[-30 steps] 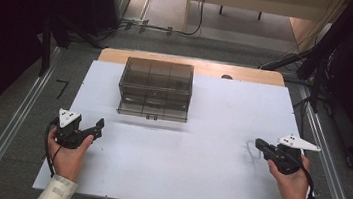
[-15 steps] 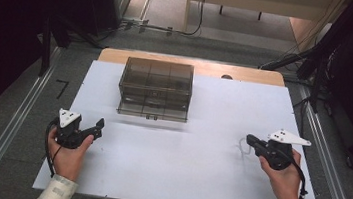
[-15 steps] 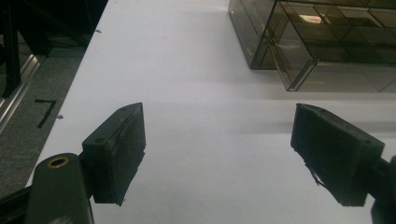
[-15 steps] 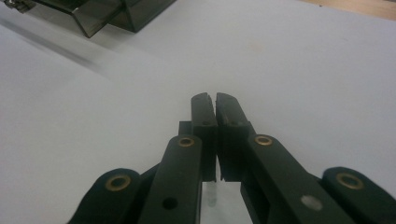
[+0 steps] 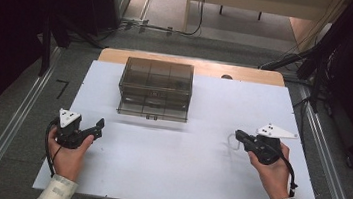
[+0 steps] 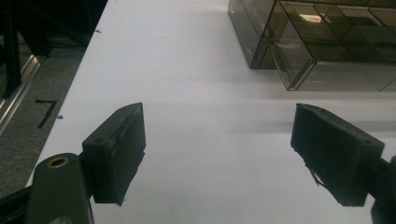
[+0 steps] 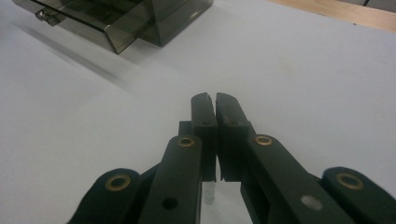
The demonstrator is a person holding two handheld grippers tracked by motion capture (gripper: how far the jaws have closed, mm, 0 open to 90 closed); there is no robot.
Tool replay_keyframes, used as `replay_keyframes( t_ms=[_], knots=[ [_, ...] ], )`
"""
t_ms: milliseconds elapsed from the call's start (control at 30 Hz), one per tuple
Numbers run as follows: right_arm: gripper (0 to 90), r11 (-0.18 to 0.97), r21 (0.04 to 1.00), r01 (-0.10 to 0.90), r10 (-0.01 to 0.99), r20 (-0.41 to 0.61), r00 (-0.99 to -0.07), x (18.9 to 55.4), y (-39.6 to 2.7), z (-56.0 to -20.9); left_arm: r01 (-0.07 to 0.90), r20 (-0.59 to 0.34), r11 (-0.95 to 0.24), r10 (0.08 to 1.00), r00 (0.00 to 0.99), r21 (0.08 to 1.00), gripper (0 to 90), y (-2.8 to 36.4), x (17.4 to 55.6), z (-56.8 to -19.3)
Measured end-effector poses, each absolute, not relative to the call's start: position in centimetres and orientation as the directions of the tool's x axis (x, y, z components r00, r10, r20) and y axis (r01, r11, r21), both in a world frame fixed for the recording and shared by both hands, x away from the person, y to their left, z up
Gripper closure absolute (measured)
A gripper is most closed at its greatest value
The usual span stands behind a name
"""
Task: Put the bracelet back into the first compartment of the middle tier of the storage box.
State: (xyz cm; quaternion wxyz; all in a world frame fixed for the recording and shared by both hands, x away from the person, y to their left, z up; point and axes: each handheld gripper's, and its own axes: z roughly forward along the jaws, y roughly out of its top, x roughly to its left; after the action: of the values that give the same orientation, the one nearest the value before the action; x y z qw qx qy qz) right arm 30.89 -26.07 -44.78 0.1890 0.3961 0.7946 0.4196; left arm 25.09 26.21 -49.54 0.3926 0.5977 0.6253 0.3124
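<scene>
While I look down from the high view, the smoky drawer box (image 5: 155, 88) sits toward twelve o'clock on the white table sheet (image 5: 177, 165), with its lowest drawer pulled slightly out toward me. My left gripper (image 5: 91, 128) rests at about eight o'clock, well apart from the box, pointing toward two o'clock. My right gripper (image 5: 237, 134) hangs at about four o'clock and points toward nine o'clock; from up here its tips are too small for me to judge.

From the left gripper view, the left gripper (image 6: 217, 149) has its jaws spread wide with bare sheet between them, and the drawer box (image 6: 317, 37) lies at one o'clock.

From the right gripper view, the right gripper (image 7: 215, 100) has its jaws pressed together on nothing, and the drawer box (image 7: 121, 18) sits at eleven o'clock, its open drawer facing me.
</scene>
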Motion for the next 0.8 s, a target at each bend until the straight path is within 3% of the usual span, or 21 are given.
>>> replay_keyframes(
  t_ms=[800],
  knots=[
    [85.0,0.35,0.827,0.439,0.751,0.032,-0.66,31.9,-22.3,-43.9,0.502,-0.121,0.092,0.992,0.027,0.86,18.8,26.1,25.2,-49.6]
  ],
)
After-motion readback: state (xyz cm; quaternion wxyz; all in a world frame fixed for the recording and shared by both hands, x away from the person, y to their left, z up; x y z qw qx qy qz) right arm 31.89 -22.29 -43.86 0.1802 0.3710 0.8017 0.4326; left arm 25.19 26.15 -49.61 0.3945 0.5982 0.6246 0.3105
